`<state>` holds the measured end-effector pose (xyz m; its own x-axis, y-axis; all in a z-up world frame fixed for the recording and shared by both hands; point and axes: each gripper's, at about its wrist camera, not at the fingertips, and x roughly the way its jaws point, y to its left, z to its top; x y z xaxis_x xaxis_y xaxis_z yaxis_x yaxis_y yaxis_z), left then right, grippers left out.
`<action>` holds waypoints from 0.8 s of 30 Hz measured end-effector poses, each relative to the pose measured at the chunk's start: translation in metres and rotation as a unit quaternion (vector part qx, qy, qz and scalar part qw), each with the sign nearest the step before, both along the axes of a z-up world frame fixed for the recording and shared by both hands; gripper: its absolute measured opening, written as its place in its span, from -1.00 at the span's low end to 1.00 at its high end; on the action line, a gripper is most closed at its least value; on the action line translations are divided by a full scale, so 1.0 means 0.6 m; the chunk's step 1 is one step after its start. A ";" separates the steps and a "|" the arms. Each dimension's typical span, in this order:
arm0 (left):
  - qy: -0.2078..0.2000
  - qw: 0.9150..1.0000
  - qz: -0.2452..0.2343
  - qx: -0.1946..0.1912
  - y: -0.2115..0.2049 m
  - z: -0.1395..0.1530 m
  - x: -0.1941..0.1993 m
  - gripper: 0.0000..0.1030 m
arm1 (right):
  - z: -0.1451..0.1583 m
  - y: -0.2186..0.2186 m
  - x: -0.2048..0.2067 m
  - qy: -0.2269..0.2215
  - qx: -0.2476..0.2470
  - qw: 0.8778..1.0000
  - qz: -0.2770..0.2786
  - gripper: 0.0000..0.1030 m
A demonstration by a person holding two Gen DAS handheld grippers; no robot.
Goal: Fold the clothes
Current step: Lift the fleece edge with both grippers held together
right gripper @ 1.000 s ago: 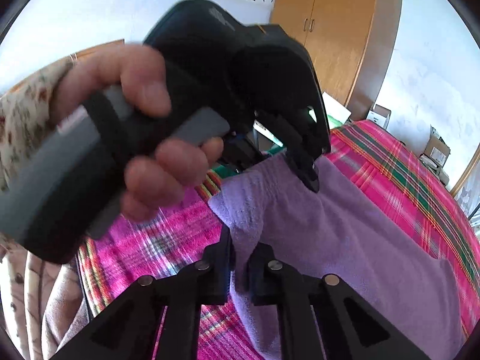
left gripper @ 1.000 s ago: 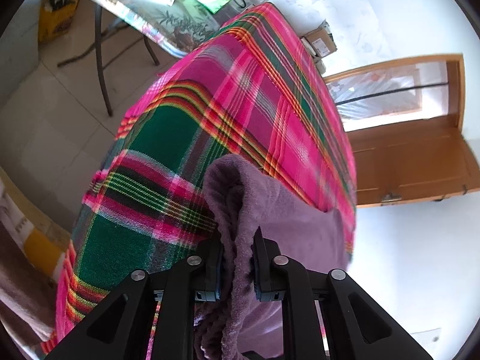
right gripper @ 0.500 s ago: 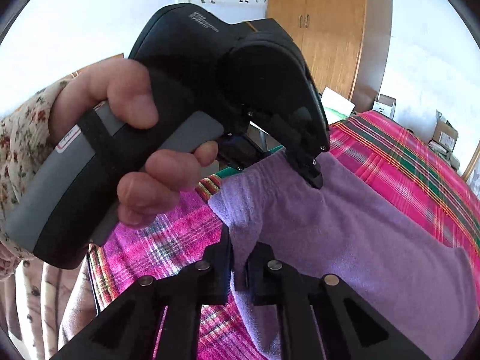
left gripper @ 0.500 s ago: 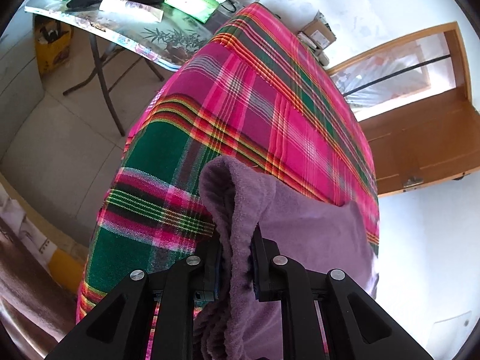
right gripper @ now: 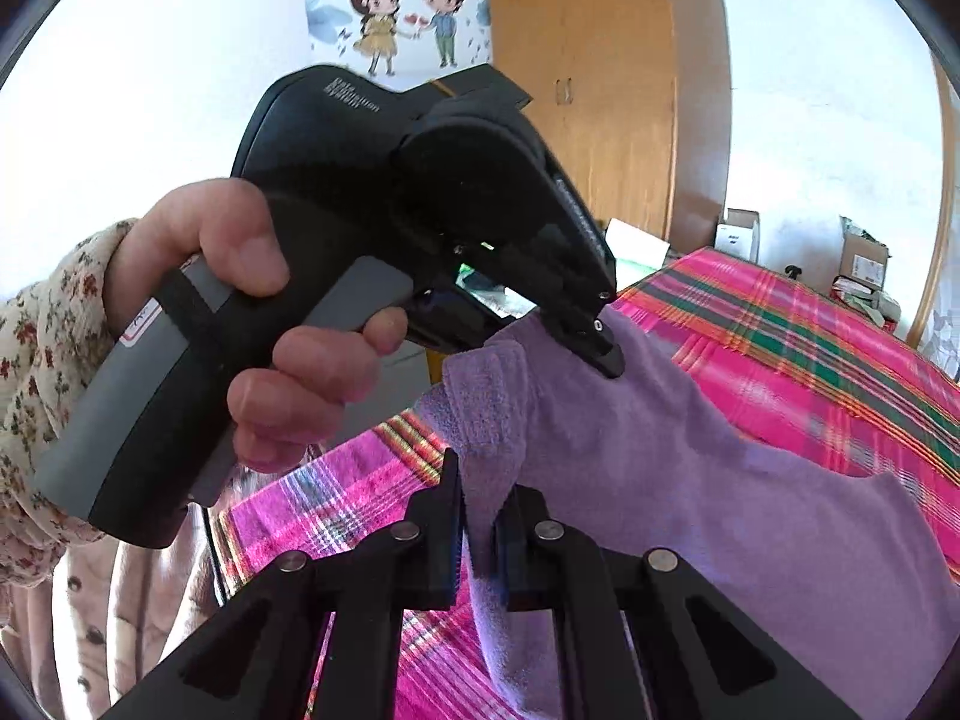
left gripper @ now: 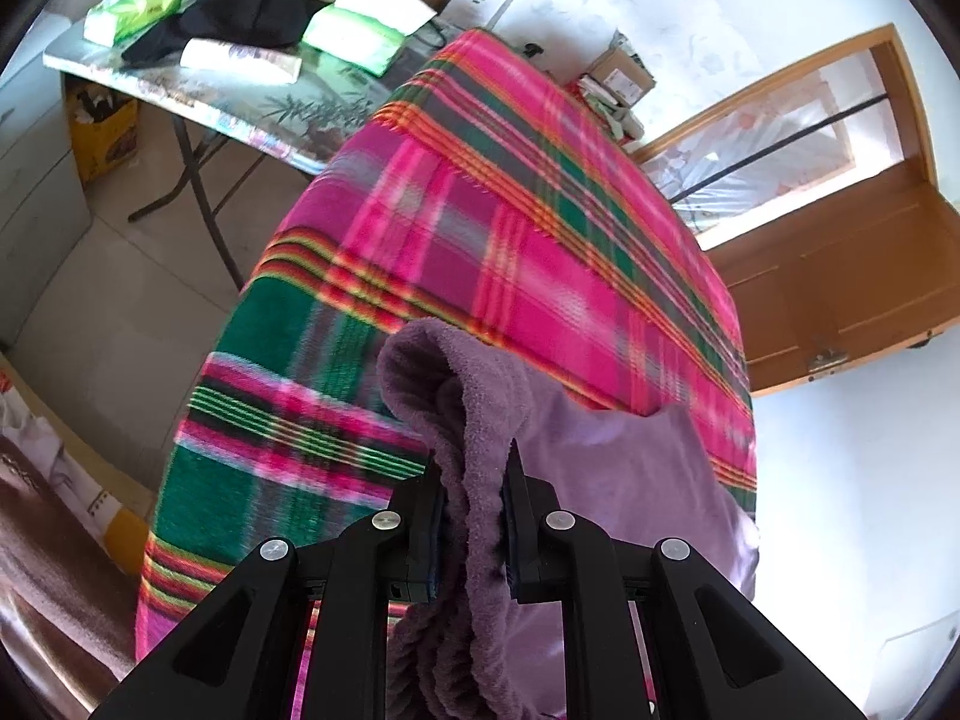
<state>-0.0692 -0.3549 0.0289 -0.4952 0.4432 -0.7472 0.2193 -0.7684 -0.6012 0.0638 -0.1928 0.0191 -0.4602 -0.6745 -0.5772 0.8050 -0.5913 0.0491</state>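
Both claws are clamped on cloth. Left gripper has its jaws pinched on a bunched fold of the purple garment, a fleecy ridge that humps up at 12 o'clock from my fingertips. Right gripper is clenched on another edge of the same garment.

From the right wrist view I see the garment stretched between the two grips, with its long axis running from my jaws at 6 o'clock out toward 3 o'clock, where the far end trails over the plaid blanket. The left gripper shows up here too, its tip biting the top corner of the cloth at about 1 o'clock from my own fingers, held by a hand in a floral sleeve.

From the left wrist view the pink and green blanket stretches away toward 12 o'clock, blurred near the garment. A side table sits at 10 o'clock with green packets and dark cloth on it.

Hard to judge: I cannot make out what sort of garment this is. Its lower end is cut off at the frame bottom in both views, and my own fingers hide the gripped edges.
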 end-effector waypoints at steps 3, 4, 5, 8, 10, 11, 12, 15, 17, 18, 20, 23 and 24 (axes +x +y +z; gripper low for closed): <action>0.007 1.000 -0.002 -0.002 0.015 0.020 0.002 -0.70 | 0.015 0.024 0.005 0.006 -0.013 1.000 -0.010 -0.85; 0.010 1.000 -0.003 -0.002 0.020 0.026 0.002 -0.70 | 0.021 0.034 0.006 0.008 -0.018 1.000 -0.014 -0.85; 0.012 1.000 -0.003 -0.002 0.026 0.032 0.003 -0.70 | 0.029 0.042 0.009 0.009 -0.022 1.000 -0.017 -0.85; 0.017 1.000 -0.003 -0.007 0.045 0.051 0.005 -0.70 | 0.044 0.071 0.018 0.013 -0.033 0.999 -0.025 -0.85; 0.021 1.000 -0.006 -0.007 0.057 0.061 0.007 -0.70 | 0.048 0.079 0.015 0.015 -0.037 0.999 -0.031 -0.85; 0.023 1.000 -0.007 -0.007 0.063 0.066 0.008 -0.70 | 0.050 0.083 0.013 0.015 -0.039 0.999 -0.034 -0.85; 0.024 1.000 -0.009 -0.008 0.071 0.071 0.009 -0.70 | 0.052 0.087 0.011 0.016 -0.042 0.998 -0.037 -0.85; 0.024 1.000 -0.015 -0.012 0.093 0.081 0.008 -0.70 | 0.058 0.101 0.005 0.018 -0.048 0.998 -0.045 -0.85; 0.023 1.000 -0.018 -0.012 0.106 0.085 0.007 -0.70 | 0.062 0.113 0.000 0.018 -0.052 0.997 -0.049 -0.85; 0.022 1.000 -0.019 -0.012 0.112 0.087 0.007 -0.70 | 0.065 0.120 -0.002 0.018 -0.053 0.997 -0.051 -0.85; 0.021 0.999 -0.021 -0.011 0.124 0.091 0.007 -0.70 | 0.067 0.131 -0.003 0.018 -0.056 0.997 -0.057 -0.85; 0.020 0.999 -0.025 -0.010 0.142 0.096 0.007 -0.70 | 0.068 0.149 -0.008 0.016 -0.060 0.996 -0.068 -0.85; 0.020 0.999 -0.027 -0.011 0.148 0.097 0.006 -0.70 | 0.067 0.156 -0.011 0.016 -0.062 0.995 -0.072 -0.85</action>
